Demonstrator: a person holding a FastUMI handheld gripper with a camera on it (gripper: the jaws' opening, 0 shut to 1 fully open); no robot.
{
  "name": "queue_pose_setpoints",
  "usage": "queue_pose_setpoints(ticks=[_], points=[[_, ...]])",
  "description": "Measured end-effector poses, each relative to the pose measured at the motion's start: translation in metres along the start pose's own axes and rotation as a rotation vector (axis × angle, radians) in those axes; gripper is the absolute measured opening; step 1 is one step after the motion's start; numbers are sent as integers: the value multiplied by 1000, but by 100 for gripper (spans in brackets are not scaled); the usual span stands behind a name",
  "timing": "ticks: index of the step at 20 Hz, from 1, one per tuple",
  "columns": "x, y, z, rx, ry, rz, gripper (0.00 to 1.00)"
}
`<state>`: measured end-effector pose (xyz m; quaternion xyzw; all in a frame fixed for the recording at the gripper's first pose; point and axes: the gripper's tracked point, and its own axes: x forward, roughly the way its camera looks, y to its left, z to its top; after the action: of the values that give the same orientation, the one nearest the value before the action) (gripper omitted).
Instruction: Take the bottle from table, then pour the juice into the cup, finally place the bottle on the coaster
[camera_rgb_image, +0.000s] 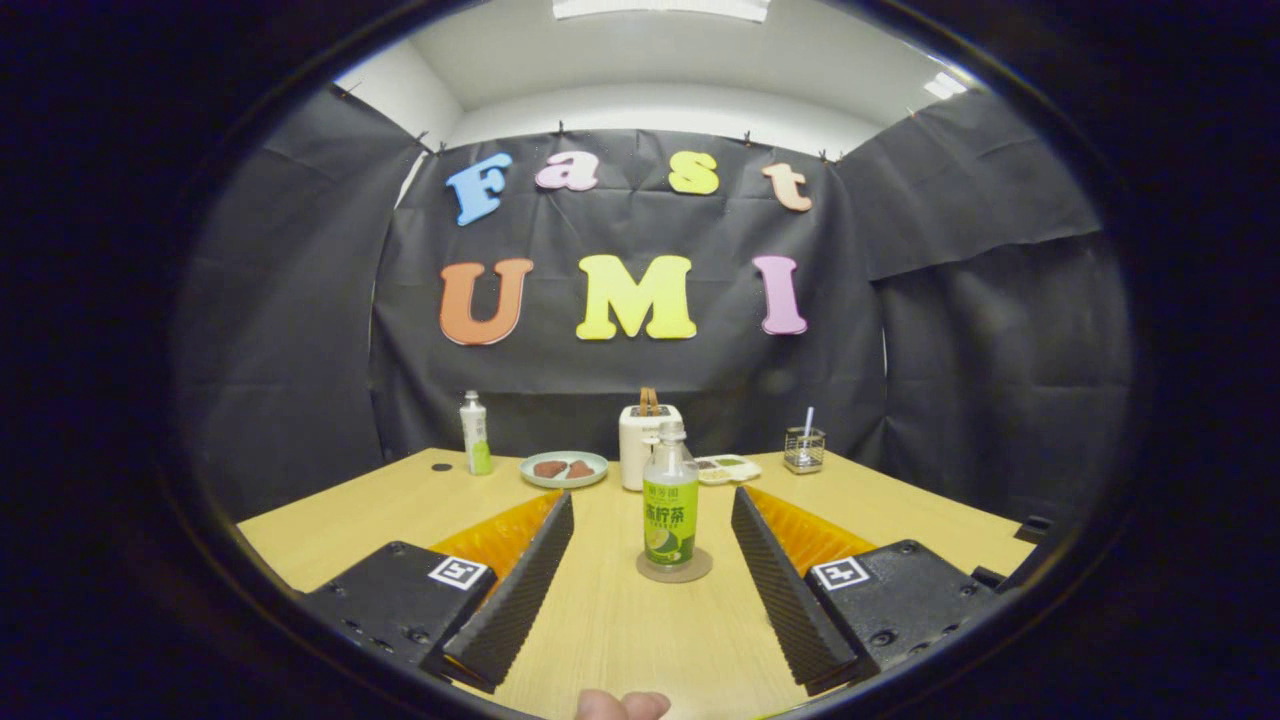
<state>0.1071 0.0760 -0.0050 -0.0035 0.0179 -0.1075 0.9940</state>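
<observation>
Closest to the lens, a fingertip (622, 705) pokes up between the bases of the tongs (652, 520), whose two ridged fingers stand spread wide apart with nothing held between them; each finger body carries a small square black-and-white marker tag. Just ahead of the tips and centred between them, the clear plastic bottle (670, 501) with a white cap and a green label stands upright on a round brown coaster (674, 567), touching neither finger. Its label shows large white characters above a picture of a cut lime, and the smaller print is too fine to make out. All of this rests on the pale wooden tabletop (620, 630). Beyond the bottle, a white toaster (644, 444) holds brown slices in its slots. Left of the toaster sits a pale green plate (563, 469) with dark reddish-brown pieces on it, and farther left a slim white bottle with a green base (475, 434) stands upright. Right of the toaster lies a shallow white divided tray (728, 468), and beyond that a small wire-mesh holder (804, 449) has a white stick leaning in it. A small dark round spot marks the tabletop near the slim bottle.
</observation>
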Motion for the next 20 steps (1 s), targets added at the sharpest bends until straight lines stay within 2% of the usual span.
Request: queue_pose_setpoints(ticks=[9,15,20], points=[[-20,9,4,-77,-40,9,100],[-26,13,3,-64,-54,20,100],[-29,4,7,-65,-70,-5,100]])
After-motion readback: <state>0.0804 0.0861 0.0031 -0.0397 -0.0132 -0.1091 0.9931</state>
